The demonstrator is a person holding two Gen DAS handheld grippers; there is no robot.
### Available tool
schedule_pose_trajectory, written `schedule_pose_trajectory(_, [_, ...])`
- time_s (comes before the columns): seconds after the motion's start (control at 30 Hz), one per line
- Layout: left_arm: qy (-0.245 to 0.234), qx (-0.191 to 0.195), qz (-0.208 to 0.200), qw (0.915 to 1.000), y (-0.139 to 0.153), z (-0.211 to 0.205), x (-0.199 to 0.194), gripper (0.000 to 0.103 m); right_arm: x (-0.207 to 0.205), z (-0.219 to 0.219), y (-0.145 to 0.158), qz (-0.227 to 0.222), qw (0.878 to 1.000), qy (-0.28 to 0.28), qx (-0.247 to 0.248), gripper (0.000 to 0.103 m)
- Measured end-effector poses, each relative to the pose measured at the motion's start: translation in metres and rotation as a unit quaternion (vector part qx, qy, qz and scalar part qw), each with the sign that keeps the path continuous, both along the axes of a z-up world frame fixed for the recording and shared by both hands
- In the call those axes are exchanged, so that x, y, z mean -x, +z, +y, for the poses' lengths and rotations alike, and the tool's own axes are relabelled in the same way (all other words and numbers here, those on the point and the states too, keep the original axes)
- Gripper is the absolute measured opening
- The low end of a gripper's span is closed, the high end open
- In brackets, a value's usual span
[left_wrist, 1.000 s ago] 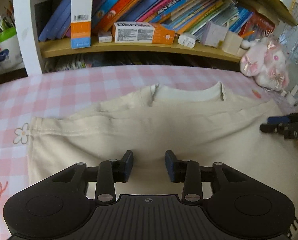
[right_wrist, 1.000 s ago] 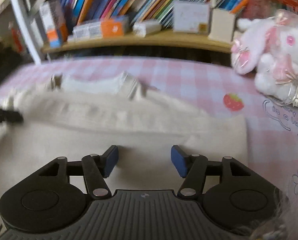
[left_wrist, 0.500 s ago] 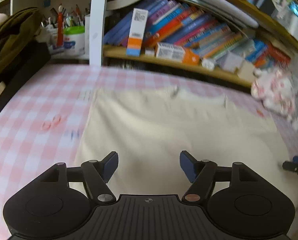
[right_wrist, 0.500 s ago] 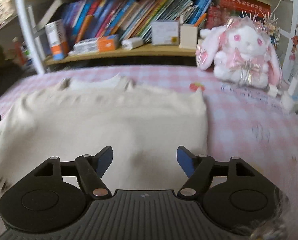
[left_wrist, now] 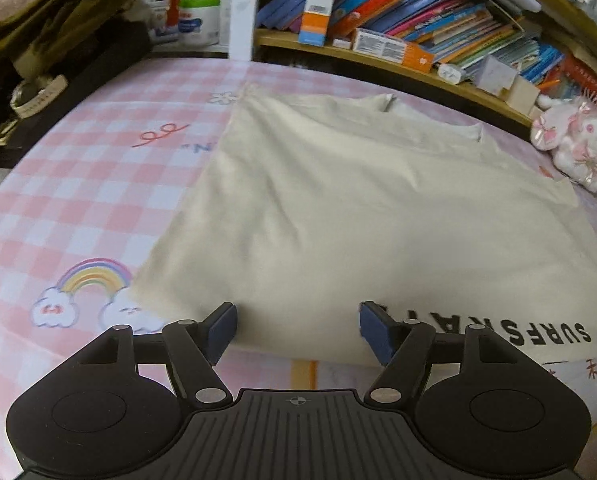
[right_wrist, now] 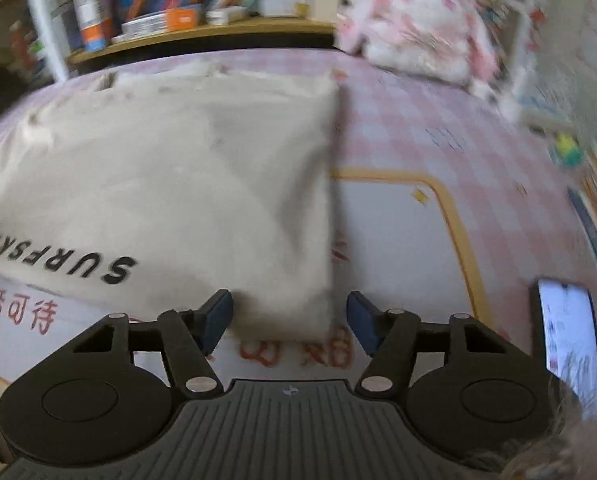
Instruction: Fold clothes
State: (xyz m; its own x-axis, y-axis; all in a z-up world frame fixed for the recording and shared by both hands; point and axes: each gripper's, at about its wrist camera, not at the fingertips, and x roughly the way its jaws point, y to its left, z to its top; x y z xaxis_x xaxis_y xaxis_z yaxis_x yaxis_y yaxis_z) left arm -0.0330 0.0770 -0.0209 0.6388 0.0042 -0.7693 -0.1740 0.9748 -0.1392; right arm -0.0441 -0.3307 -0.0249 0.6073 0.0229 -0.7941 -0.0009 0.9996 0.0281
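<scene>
changed: both tongs drew back from cream cotton T-shirt (left_wrist: 378, 216) collar to hem | left tongs (left_wrist: 296, 330) spread, right tongs (right_wrist: 288, 320) narrowing, both empty | next: hem fold

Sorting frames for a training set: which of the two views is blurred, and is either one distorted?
Right wrist view: motion-smeared, worst at the plush rabbit and shelf; the cream shirt is soft-edged. Left wrist view: sharp, the shirt's print readable. Both: fisheye bending of the checked tablecloth.
</scene>
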Motion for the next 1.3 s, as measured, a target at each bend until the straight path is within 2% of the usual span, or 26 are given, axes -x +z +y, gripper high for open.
schedule_pose_trajectory(0.17, [0.054,0.019,-0.003,0.9984,0.005,0.018,0.012,0.072,0.008,0.002,0.014,-0.025,1.000,-0.004,0.003,0.059])
schedule_pose_trajectory(0.4, [0.099,0.082,0.007,0.9917,0.000,0.036,0.022,0.073,0.000,0.042,0.030,-0.055,0.998,0.041,-0.003,0.086])
schedule_pose_trajectory(0.6, [0.125,0.161,0.014,0.9789,-0.006,0.056,0.033,0.074,-0.007,0.079,0.033,-0.058,0.996,0.058,0.019,0.096])
schedule_pose_trajectory(0.7, [0.136,0.204,0.014,0.9693,-0.009,0.069,0.034,0.071,-0.005,0.101,0.036,-0.059,0.995,0.076,0.025,0.097])
schedule_pose_trajectory(0.77, [0.149,0.246,0.013,0.9575,-0.012,0.080,0.034,0.071,-0.002,0.115,0.037,-0.060,0.994,0.091,0.032,0.097])
schedule_pose_trajectory(0.83, [0.185,0.308,0.008,0.9332,-0.020,0.095,0.036,0.070,0.000,0.127,0.037,-0.059,0.992,0.101,0.036,0.097])
schedule_pose_trajectory(0.9, [0.223,0.361,0.004,0.9054,-0.029,0.108,0.037,0.058,0.002,0.138,0.037,-0.059,0.991,0.111,0.039,0.097])
schedule_pose_trajectory(0.93, [0.238,0.379,0.004,0.8942,-0.033,0.113,0.036,0.056,0.003,0.143,0.038,-0.058,0.991,0.115,0.041,0.097])
schedule_pose_trajectory(1.03, [0.253,0.403,0.005,0.8795,-0.040,0.118,0.029,0.050,0.007,0.160,0.038,-0.057,0.989,0.126,0.045,0.097])
schedule_pose_trajectory(1.07, [0.255,0.407,0.007,0.8770,-0.043,0.119,0.026,0.044,0.007,0.165,0.037,-0.057,0.989,0.129,0.047,0.097])
schedule_pose_trajectory(1.17, [0.257,0.413,0.023,0.8731,-0.053,0.121,0.017,0.009,0.007,0.181,0.040,-0.062,0.987,0.142,0.047,0.097])
schedule_pose_trajectory(1.2, [0.252,0.413,0.022,0.8749,-0.054,0.121,0.017,0.007,0.007,0.187,0.042,-0.064,0.986,0.151,0.044,0.097])
schedule_pose_trajectory(1.23, [0.247,0.412,0.020,0.8770,-0.054,0.121,0.017,0.004,0.006,0.193,0.044,-0.067,0.984,0.162,0.038,0.097])
schedule_pose_trajectory(1.3, [0.210,0.392,-0.002,0.8957,-0.041,0.118,0.015,0.002,0.005,0.209,0.049,-0.074,0.977,0.199,0.035,0.097])
